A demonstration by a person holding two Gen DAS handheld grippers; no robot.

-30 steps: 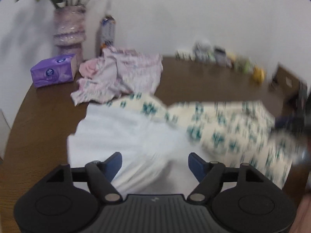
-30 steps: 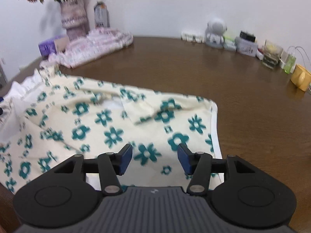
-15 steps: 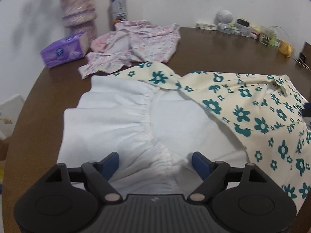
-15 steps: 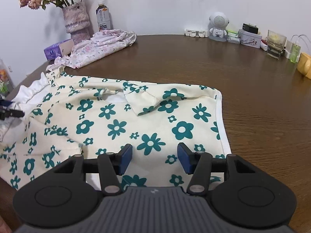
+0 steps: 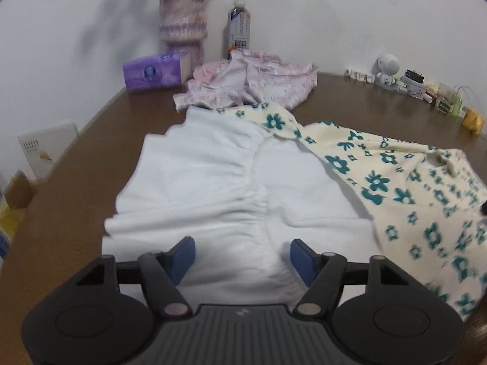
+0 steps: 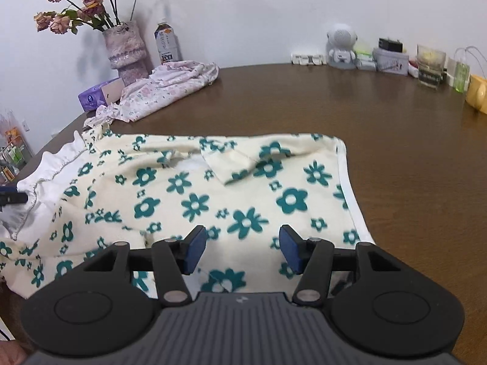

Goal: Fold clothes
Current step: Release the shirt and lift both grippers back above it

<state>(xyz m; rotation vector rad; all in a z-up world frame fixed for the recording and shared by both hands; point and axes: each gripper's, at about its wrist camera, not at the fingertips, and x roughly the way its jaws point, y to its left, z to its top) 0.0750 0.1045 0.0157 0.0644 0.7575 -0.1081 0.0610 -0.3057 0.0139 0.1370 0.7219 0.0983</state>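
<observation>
A cream garment with teal flowers [image 6: 213, 188] lies spread on the brown table [image 6: 380, 127], its white ruffled part [image 5: 207, 182] turned out on the left. My left gripper [image 5: 242, 252] hovers low over the white gathered seam. Its jaws are closing with white cloth lying between the blue pads [image 5: 182, 255], which are not pressing on it. My right gripper [image 6: 242, 243] stands open over the flowered near edge, close to the garment's right corner. The left gripper's tip [image 6: 12, 197] shows at the far left of the right wrist view.
A crumpled pink flowered garment [image 5: 252, 82] lies at the back left beside a purple tissue pack [image 5: 155, 73], a vase [image 5: 182, 27] and a bottle [image 5: 239, 30]. Small items [image 6: 389, 57] and a yellow mug [image 6: 478, 94] line the far right edge.
The left gripper has swung left and dropped closer over the white ruffled part, and its jaws have narrowed a little. The right gripper has edged slightly nearer the flowered hem.
</observation>
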